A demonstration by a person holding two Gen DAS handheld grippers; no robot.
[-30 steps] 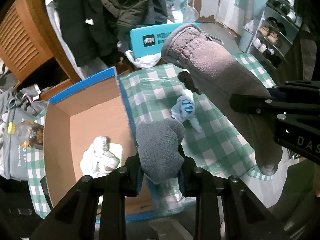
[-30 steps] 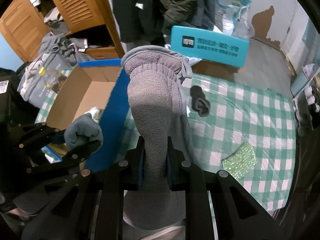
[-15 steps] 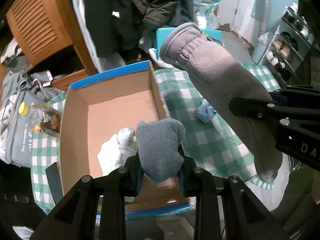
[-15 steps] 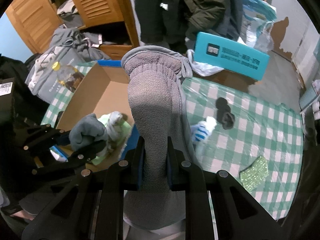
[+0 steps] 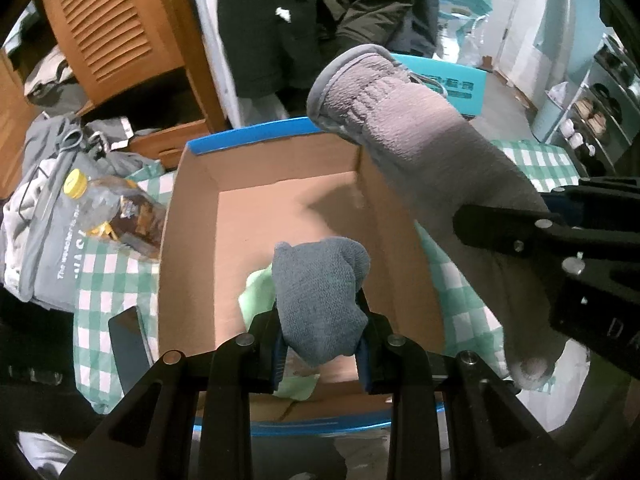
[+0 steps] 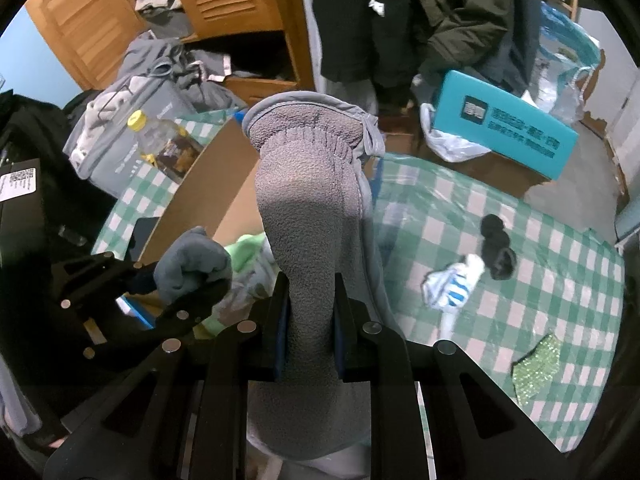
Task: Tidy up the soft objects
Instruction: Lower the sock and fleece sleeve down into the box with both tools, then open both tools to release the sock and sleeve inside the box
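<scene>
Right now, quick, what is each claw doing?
Left claw: shut on the grey sock.
Right claw: shut on the grey glove.

The green cloth (image 5: 256, 300) in the box (image 5: 192, 248) is mostly hidden behind the grey sock (image 5: 320, 300), so can't tell its shape. The glove (image 6: 308, 240) blocks most of the box from the right wrist. Box print (image 6: 520, 128) is too blurry to read.

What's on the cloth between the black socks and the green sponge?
Right wrist view: a blue-striped white sock beside the black socks; then bare checked cloth to the green sponge.
</scene>
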